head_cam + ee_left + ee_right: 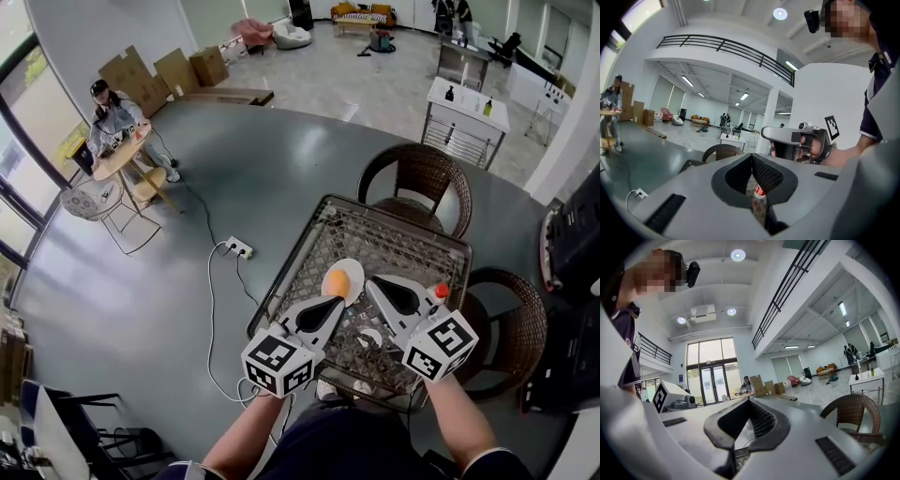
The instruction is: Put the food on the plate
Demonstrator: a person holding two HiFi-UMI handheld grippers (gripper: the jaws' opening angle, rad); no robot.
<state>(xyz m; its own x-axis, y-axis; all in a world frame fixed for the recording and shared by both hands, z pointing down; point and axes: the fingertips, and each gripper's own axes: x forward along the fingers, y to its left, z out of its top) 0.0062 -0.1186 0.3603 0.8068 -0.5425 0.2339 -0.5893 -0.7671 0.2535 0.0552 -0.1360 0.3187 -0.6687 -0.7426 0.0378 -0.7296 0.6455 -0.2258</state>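
Note:
A white plate [351, 269] lies on the wicker table [309, 258], and an orange piece of food [337, 283] rests on its near left part. My left gripper [335, 303] hovers just short of the plate, shut and empty; in its own view the left gripper [752, 157] shows its jaws meeting at the tips. My right gripper [373, 282] is beside the plate's right edge, and the right gripper [749, 402] is likewise shut with nothing between the pads. Both point across the table rather than down.
A red-capped bottle [441, 292] stands at the table's right, also seen as the bottle [758, 194] behind the left jaws. Two wicker chairs [419, 178] [514, 328] flank the table. A power strip [238, 247] with cables lies on the floor at left.

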